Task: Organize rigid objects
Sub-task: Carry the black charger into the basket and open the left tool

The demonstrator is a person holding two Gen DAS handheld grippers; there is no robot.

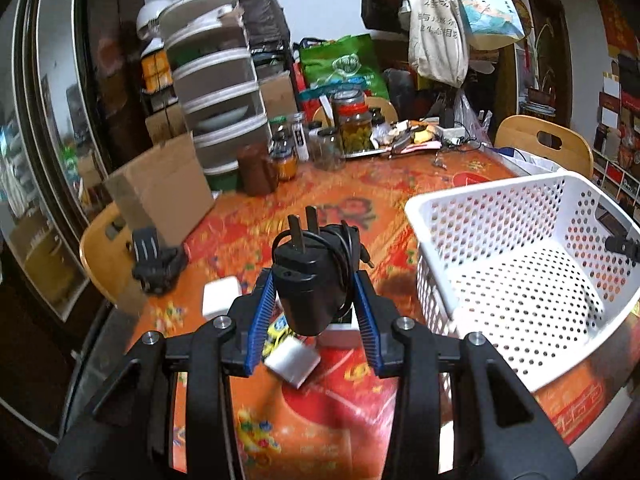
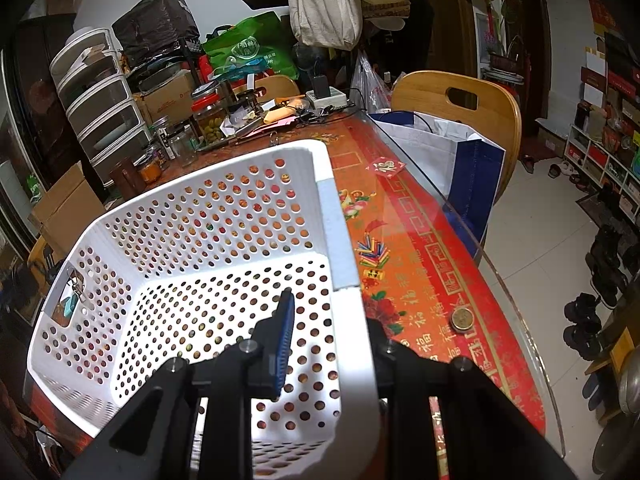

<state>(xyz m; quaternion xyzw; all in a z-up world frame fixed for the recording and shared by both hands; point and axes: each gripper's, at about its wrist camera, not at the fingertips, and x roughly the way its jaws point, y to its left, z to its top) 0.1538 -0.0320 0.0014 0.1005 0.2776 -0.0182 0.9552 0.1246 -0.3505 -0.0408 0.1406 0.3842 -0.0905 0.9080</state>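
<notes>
basket wall [image 2: 352, 360] hides right gripper's finger

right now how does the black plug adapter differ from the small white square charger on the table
The black plug adapter with its cord wound round it is clamped between the left gripper's blue pads, off the table; the small white square charger lies loose on the red patterned tablecloth, untouched. The black one is bulkier and shows two upright prongs; the white one shows no prongs or cord. Neither is in the white perforated basket.
</notes>
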